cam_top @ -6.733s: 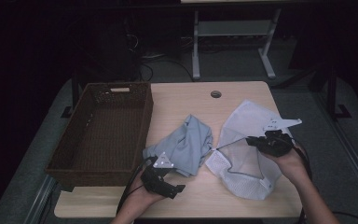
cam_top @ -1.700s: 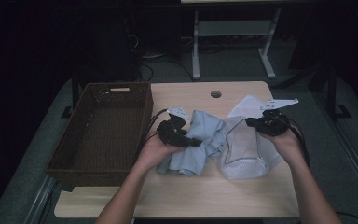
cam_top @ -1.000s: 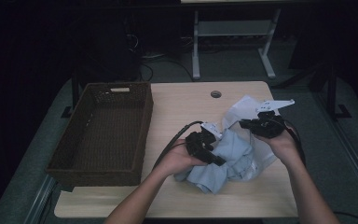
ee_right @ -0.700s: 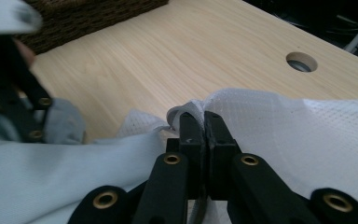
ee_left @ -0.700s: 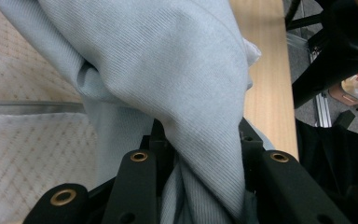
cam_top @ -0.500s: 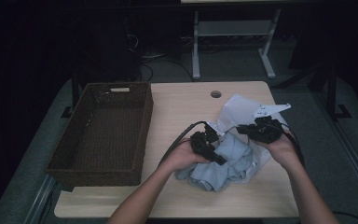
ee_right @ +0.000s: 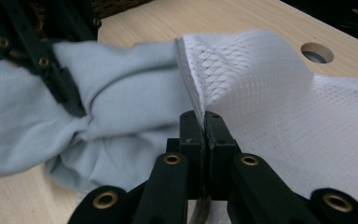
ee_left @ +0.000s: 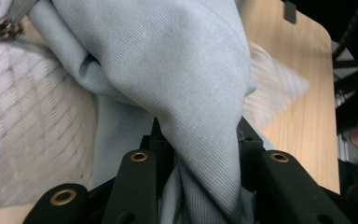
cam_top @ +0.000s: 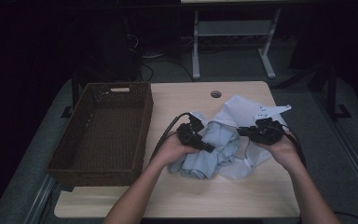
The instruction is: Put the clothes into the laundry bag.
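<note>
A pale blue garment (cam_top: 213,148) lies bunched on the table against a white mesh bag (cam_top: 244,106). My left gripper (cam_top: 196,136) is shut on a thick fold of the garment (ee_left: 191,70), which fills the gap between its jaws (ee_left: 198,140). The mesh (ee_left: 32,121) lies just beyond, with a zipper pull (ee_left: 2,29) at the upper left. My right gripper (cam_top: 250,133) is shut on the bag's hemmed edge (ee_right: 270,93), pinched thin between its fingertips (ee_right: 199,116). The garment (ee_right: 121,79) and the left gripper (ee_right: 51,70) sit close in front of that raised edge.
A dark wicker basket (cam_top: 147,116) stands on the left part of the wooden table (cam_top: 182,100). A round cable hole (cam_top: 216,94) sits near the far edge. Bare wood runs along the front edge (cam_top: 191,200). Cables trail from both grippers.
My left gripper has carried the garment rightward from the table's left-middle up against the mesh bag. The bag has bunched up; the right gripper has barely moved.
</note>
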The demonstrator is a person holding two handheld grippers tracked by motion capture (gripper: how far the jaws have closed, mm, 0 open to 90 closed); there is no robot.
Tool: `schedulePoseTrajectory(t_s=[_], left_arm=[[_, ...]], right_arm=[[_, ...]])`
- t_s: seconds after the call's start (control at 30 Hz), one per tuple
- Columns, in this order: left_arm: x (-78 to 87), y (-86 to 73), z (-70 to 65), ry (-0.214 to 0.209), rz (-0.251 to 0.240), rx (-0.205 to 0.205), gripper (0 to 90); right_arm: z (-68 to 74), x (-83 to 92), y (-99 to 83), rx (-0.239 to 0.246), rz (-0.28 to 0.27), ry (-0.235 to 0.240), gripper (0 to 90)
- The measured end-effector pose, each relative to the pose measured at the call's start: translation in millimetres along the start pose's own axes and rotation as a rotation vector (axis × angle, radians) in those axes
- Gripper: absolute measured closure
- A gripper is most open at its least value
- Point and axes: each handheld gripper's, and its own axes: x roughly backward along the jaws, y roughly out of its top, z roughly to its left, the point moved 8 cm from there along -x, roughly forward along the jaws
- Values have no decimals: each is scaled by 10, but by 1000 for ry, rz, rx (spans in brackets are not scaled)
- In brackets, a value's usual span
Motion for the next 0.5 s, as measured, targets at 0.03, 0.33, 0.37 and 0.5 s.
schedulePoseTrajectory(t_s=[0.03, 0.33, 0.37, 0.5], left_arm=[[-4, 1, 5, 9, 1, -1, 678], [-212, 39, -126, -8, 34, -44, 676], [-223, 44, -122, -2, 38, -54, 675], [-310, 20, -27, 81, 52, -68, 641]], right_arm=[[10, -7, 3, 1, 0, 2, 873], [165, -47, 117, 30, -32, 37, 873], [181, -49, 124, 33, -32, 39, 873], [202, -81, 110, 41, -17, 38, 873]])
